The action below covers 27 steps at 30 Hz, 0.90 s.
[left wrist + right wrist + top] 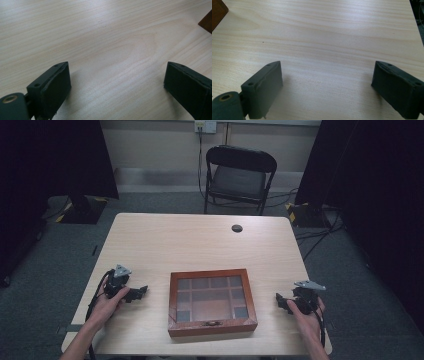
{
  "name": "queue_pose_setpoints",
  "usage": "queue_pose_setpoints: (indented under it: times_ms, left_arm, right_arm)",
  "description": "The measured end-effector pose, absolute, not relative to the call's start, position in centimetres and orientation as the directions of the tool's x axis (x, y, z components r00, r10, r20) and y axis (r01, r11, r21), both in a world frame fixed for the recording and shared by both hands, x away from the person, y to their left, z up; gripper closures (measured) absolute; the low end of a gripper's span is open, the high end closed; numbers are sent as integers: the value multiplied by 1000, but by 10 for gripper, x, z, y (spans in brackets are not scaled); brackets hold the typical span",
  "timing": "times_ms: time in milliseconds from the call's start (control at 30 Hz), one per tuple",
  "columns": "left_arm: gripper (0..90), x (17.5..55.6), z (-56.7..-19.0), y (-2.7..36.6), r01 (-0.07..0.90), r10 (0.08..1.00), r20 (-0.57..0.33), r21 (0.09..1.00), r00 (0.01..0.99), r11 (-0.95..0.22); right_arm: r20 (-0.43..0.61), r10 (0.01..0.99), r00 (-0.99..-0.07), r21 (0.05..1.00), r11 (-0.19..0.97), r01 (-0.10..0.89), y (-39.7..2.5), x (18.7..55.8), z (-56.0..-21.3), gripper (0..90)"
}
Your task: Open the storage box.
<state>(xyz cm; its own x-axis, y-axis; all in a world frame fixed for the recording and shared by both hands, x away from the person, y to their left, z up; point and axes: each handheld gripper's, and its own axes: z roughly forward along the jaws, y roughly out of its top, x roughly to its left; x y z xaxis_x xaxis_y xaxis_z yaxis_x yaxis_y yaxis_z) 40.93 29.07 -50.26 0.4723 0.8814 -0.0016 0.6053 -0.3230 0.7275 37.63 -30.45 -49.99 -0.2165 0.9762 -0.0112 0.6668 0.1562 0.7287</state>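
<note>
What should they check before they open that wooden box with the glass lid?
1. Left tool open and holding nothing: ok, jaws wide apart over bare wood.
2. Right tool open and holding nothing: ok.
3. Wooden box between both tools, touching neither: ok.
4. Lid shut, small latch at the front edge facing the person: ok.
5. Latch locked or free: cannot tell.
6. Table behind the box free for the lid to swing: ok.
</note>
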Motion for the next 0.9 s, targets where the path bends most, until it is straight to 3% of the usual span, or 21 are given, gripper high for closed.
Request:
queue_pose_setpoints:
  times_ms: [367,567,900]
  left_arm:
    - [63,409,-503,291,605,881,-2,728,472,-323]
    - [63,409,-503,291,605,882,-2,728,472,-322]
    - [63,409,-503,291,605,882,-2,728,472,-322]
  right_arm:
    - [39,951,-308,733,182,656,-298,374,-492,219]
    - [129,865,-485,761,228,608,-279,368,-474,321]
    - [183,754,-630,807,250,535,-250,356,-444,422]
